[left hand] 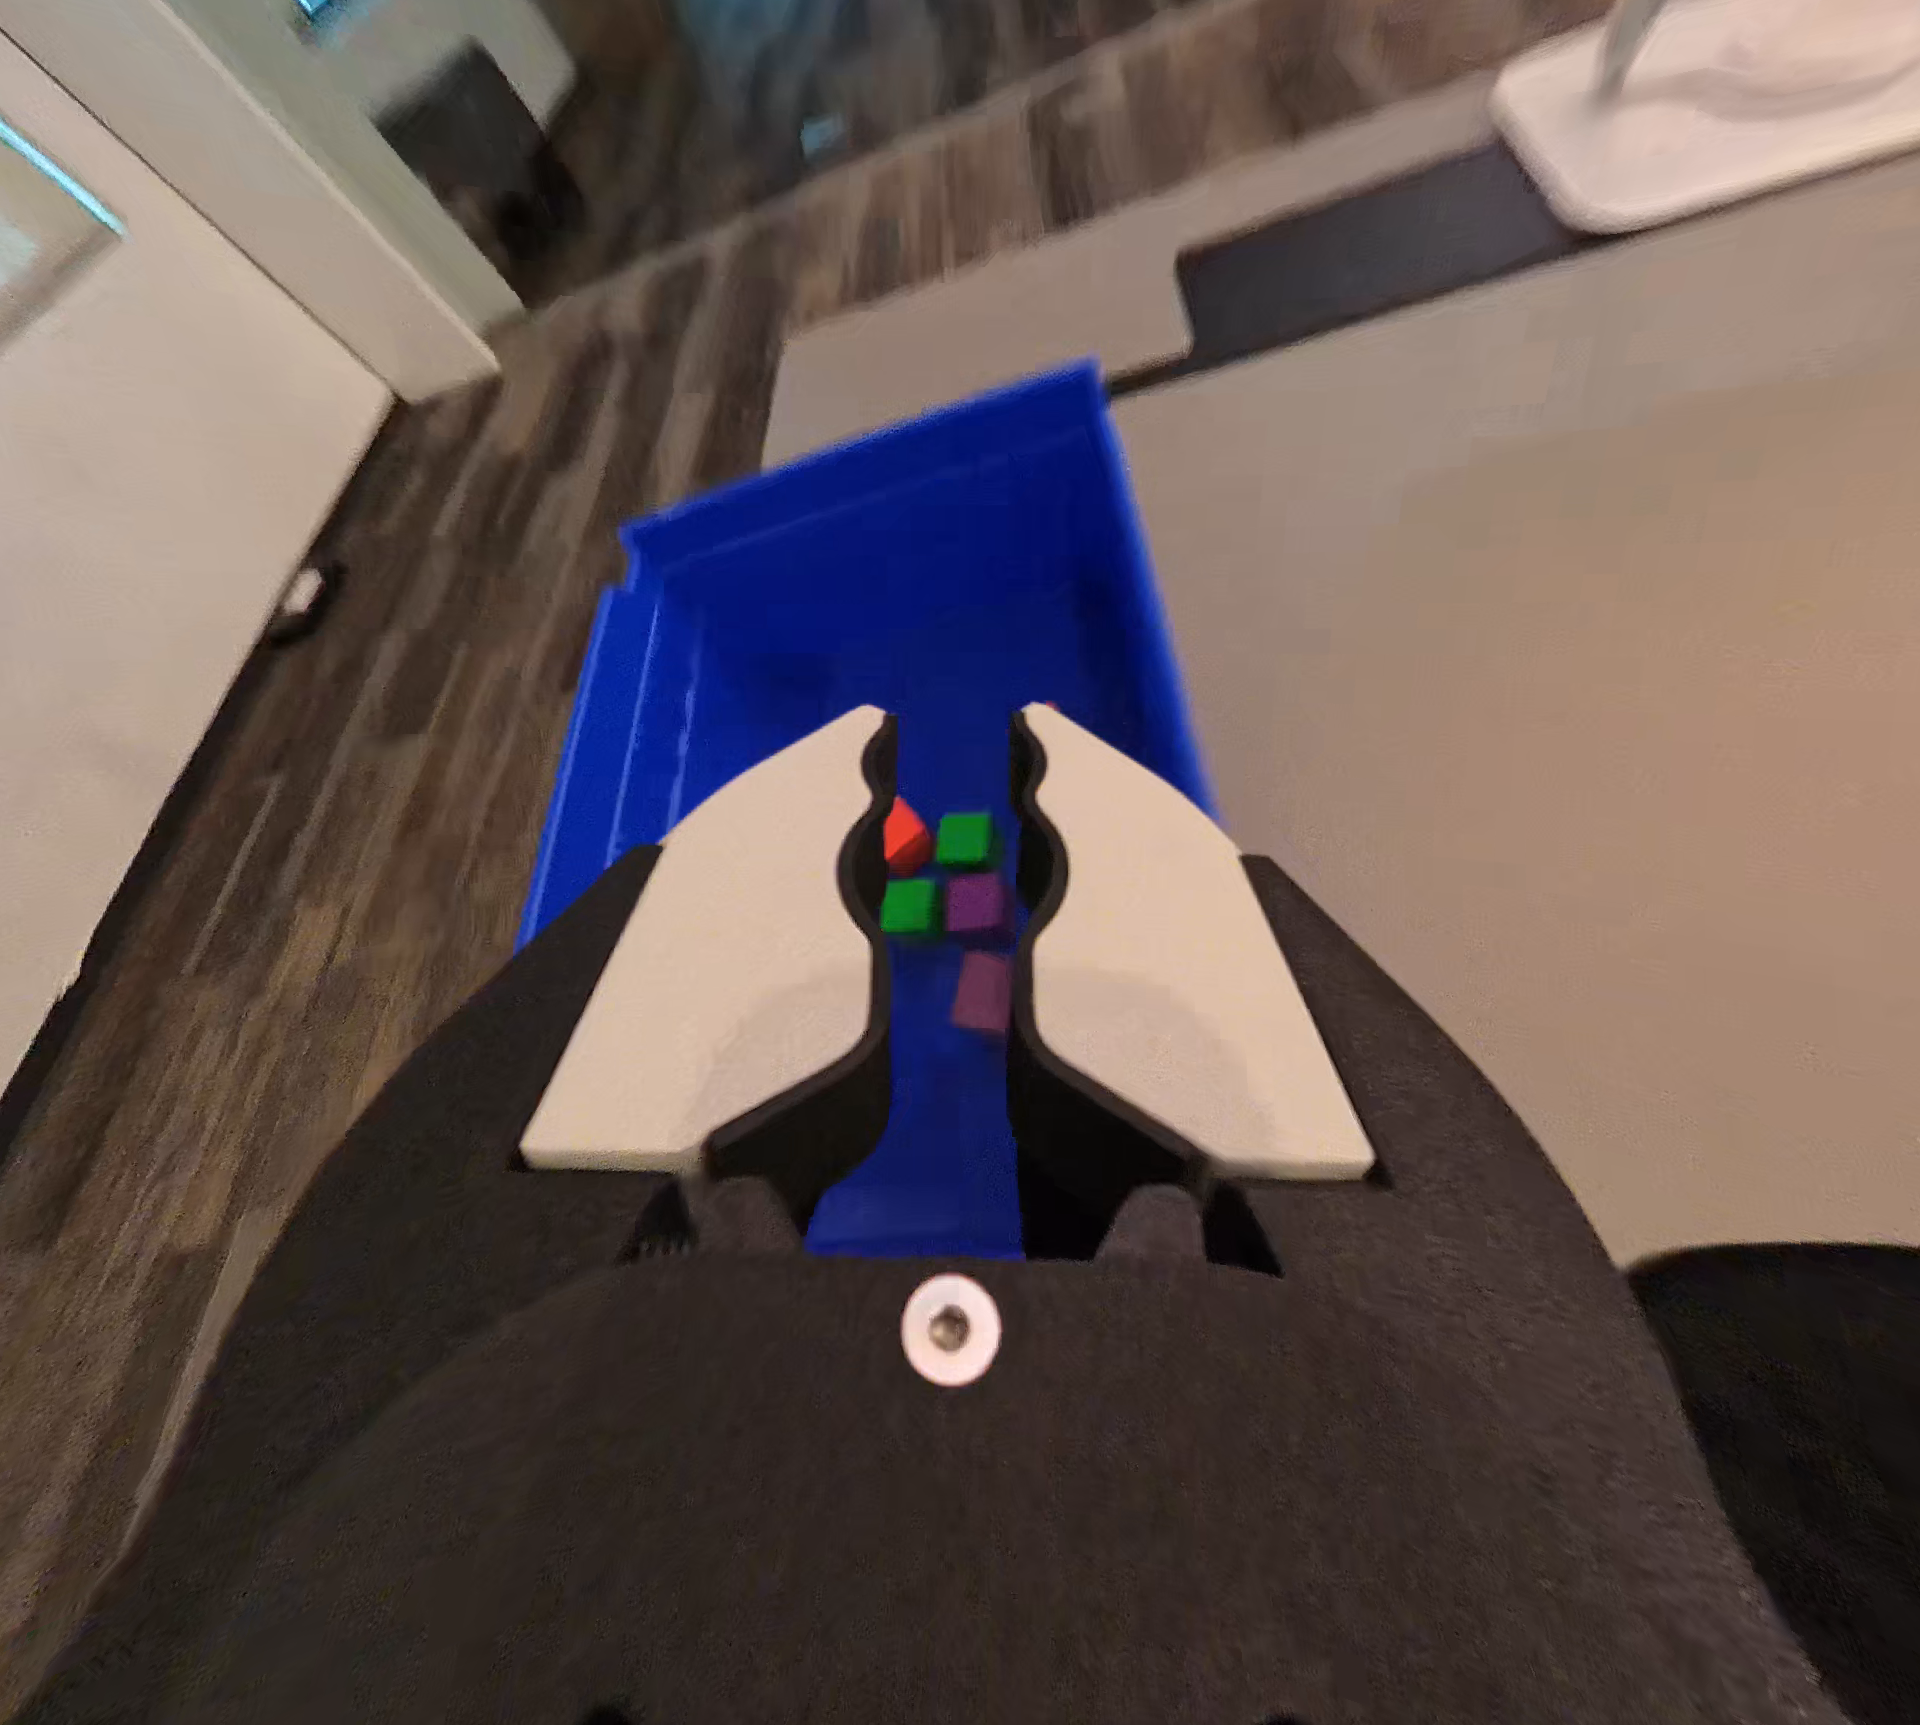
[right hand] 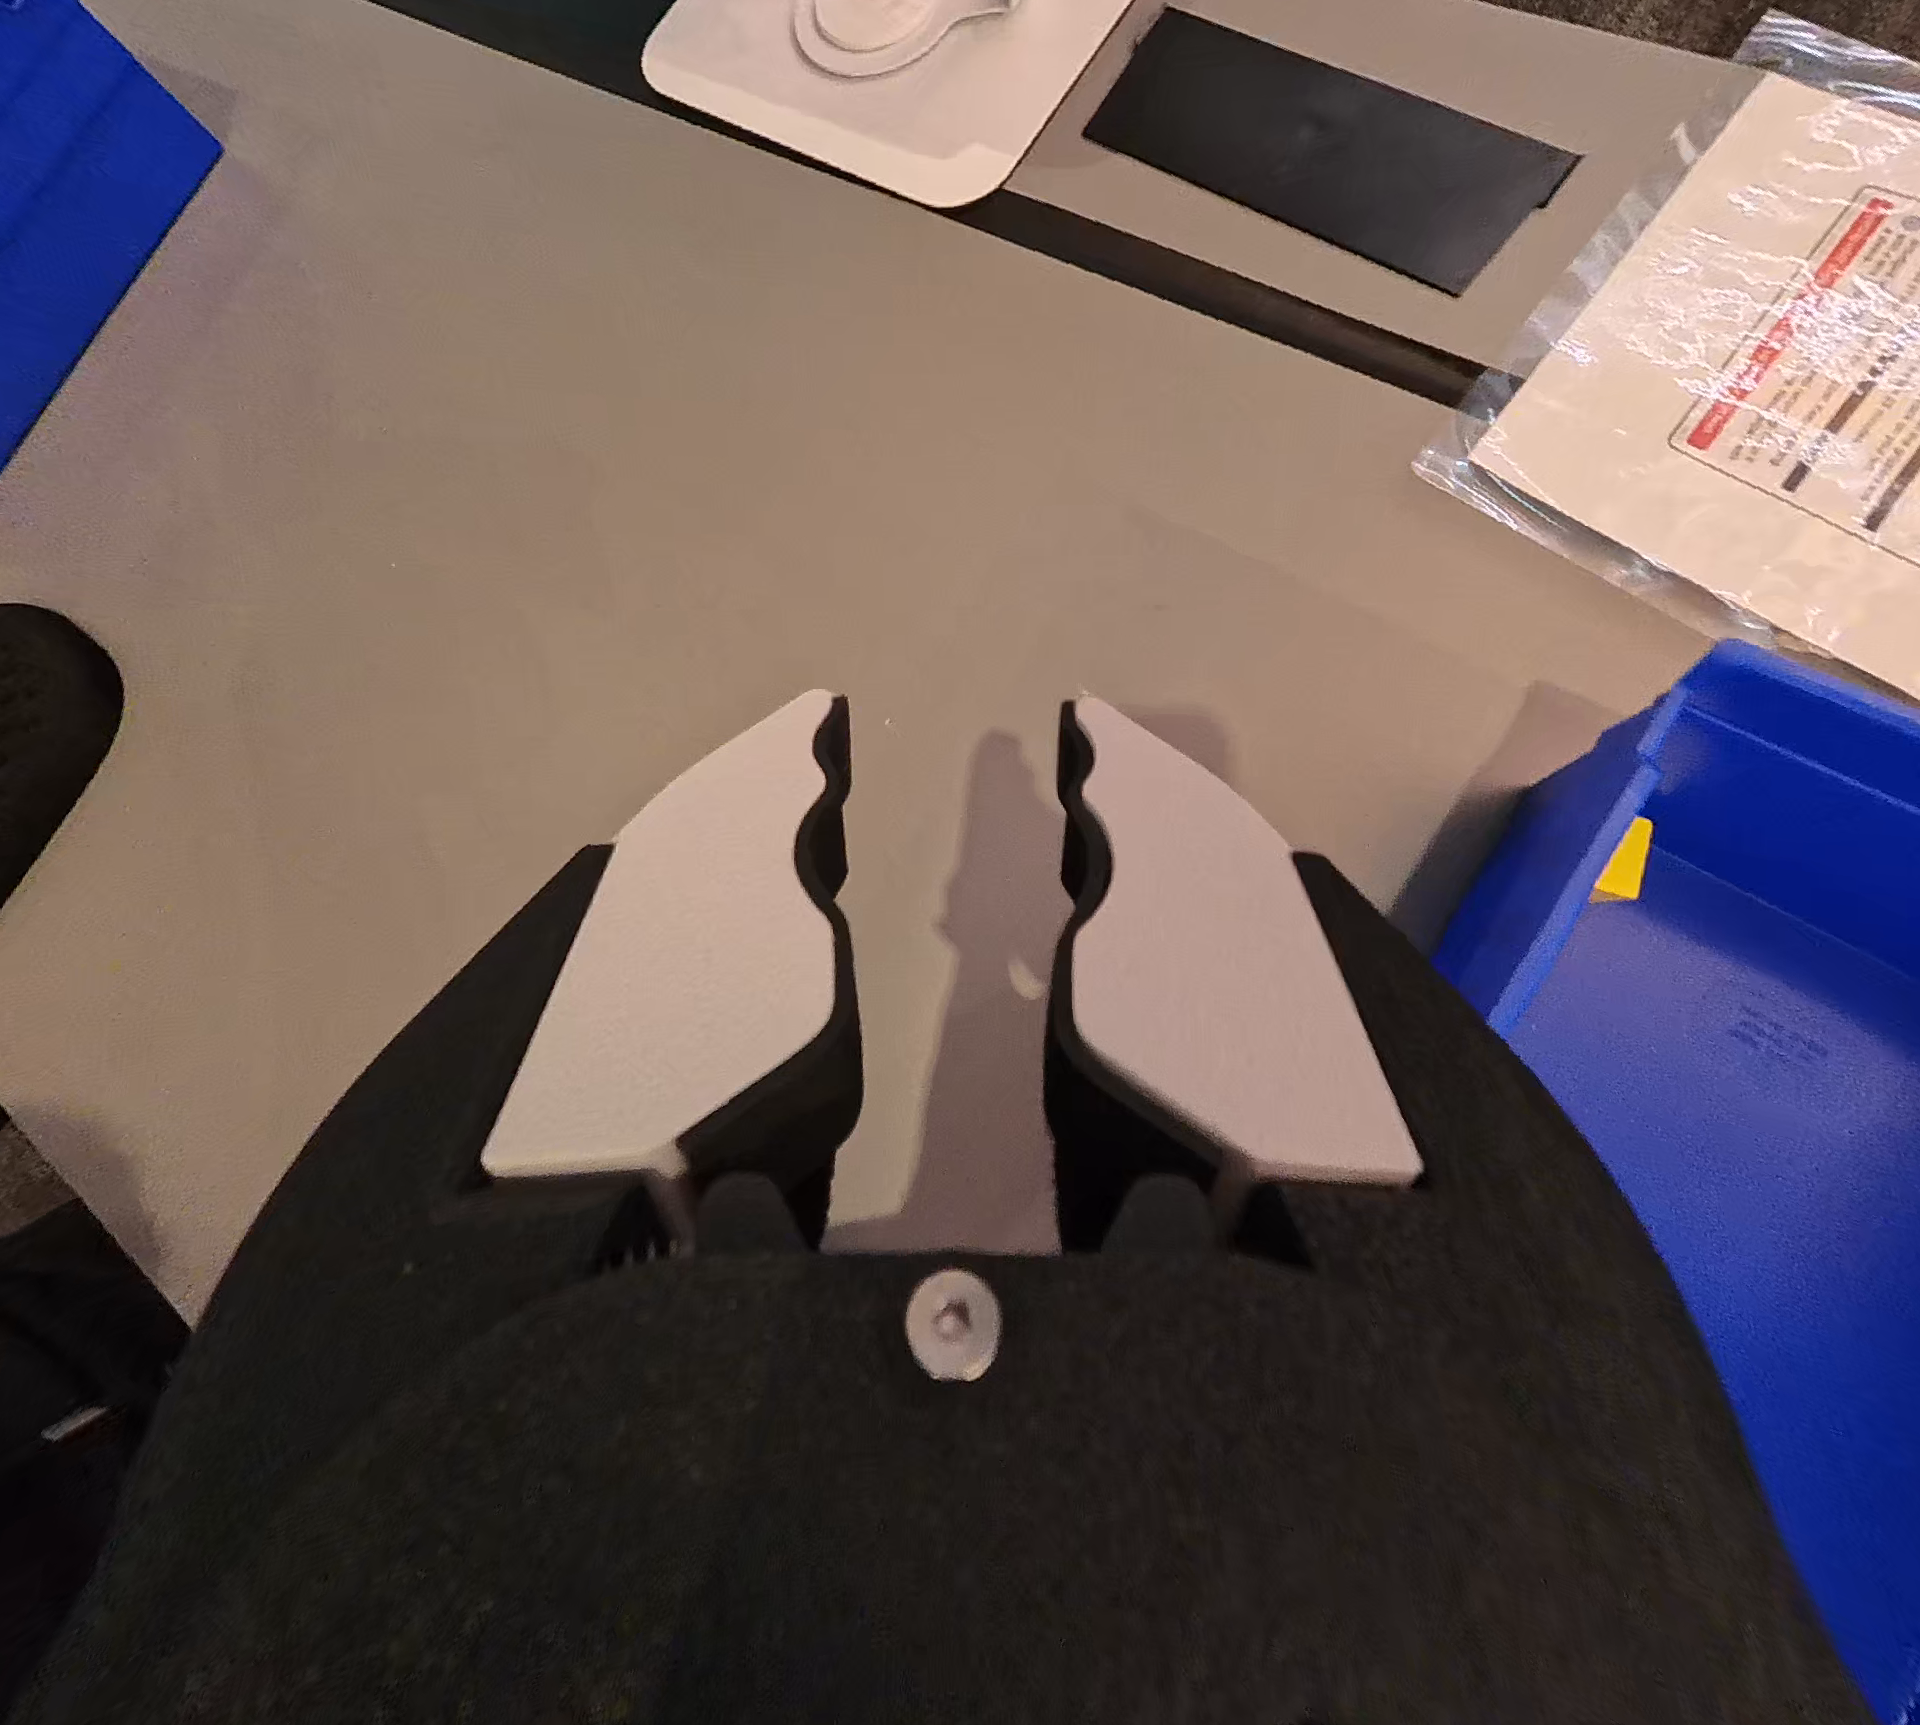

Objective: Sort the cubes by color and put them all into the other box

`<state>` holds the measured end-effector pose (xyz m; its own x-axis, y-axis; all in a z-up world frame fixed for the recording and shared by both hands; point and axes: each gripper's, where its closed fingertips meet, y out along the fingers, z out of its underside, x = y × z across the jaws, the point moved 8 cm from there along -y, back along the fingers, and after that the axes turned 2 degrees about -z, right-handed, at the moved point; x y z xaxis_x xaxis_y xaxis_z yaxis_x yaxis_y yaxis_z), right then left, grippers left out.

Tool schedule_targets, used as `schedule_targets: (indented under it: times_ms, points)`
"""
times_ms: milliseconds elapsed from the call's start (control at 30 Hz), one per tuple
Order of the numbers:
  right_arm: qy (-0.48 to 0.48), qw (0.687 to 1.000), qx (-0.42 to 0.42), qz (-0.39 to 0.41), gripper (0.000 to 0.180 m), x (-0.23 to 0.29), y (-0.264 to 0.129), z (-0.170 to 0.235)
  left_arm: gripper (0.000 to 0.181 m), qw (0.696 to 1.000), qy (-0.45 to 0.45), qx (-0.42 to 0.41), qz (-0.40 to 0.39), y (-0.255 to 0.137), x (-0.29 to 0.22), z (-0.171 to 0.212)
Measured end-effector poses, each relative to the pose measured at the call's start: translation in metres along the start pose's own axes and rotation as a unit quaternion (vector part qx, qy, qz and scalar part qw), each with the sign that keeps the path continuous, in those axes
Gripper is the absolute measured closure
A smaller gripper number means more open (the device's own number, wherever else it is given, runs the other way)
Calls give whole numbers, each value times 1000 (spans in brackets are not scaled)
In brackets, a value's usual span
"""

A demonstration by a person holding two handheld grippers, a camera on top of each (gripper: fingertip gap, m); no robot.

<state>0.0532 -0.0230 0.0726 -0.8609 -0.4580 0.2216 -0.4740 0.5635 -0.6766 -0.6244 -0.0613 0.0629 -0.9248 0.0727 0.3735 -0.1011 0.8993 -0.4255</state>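
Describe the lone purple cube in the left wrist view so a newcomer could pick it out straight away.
Find the blue plastic bin at the table's left edge, under the open left gripper. Between the fingers lies a tight cluster: a red cube, two green cubes and a purple cube. The target is the second purple cube, apart from the cluster, nearest the camera and blurred.

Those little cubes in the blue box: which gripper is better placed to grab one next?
Left. The left gripper hangs open over the blue box holding the cubes; the right gripper faces bare table.
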Motion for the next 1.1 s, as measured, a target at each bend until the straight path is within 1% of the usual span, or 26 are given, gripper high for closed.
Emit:
schedule_targets:
  times_ms: [67, 100, 133, 233, 300, 333, 367, 433, 500, 600, 700, 933, 1100]
  points:
    - [3, 1000, 5, 8, 142, -1, -2, 3, 152, 998, -5, 66, 10, 30, 21, 12]
    - [3, 1000, 9, 10, 142, -1, -3, 5, 144, 995, -21, 93, 7, 44, 29, 16]
    - [1, 1000, 15, 11, 142, -1, -3, 7, 141, 992, -48, 112, 6, 57, 35, 18]
    - [-3, 998, 51, 24, 141, -3, 2, 15, 141, 977, -125, 173, -2, 89, 46, 27]
    - [0, 997, 69, 37, 140, -5, 6, 18, 135, 958, -176, 226, -8, 108, 50, 38]
    - [0, 996, 74, 41, 140, -6, 7, 19, 136, 944, -222, 244, -3, 116, 51, 42]
    - [-1, 996, 77, 38, 140, -6, 9, 19, 141, 930, -266, 254, 12, 123, 50, 45]
    - [-4, 997, 73, 6, 142, -3, 14, 19, 141, 909, -313, 275, 19, 133, 54, 51]
    - [0, 997, 68, -22, 144, -1, 18, 17, 146, 899, -326, 292, 5, 139, 59, 55]
    - [7, 997, 74, -8, 143, -5, 21, 15, 145, 890, -310, 335, -16, 146, 63, 63]
    - [0, 997, 78, -19, 143, -4, 24, 14, 142, 876, -312, 367, -26, 152, 61, 69]
    - [1, 994, 106, -22, 144, -9, 36, 18, 145, 858, -326, 396, -35, 163, 53, 77]
    - [3, 993, 118, -29, 144, -12, 38, 21, 153, 851, -328, 407, -46, 170, 50, 84]
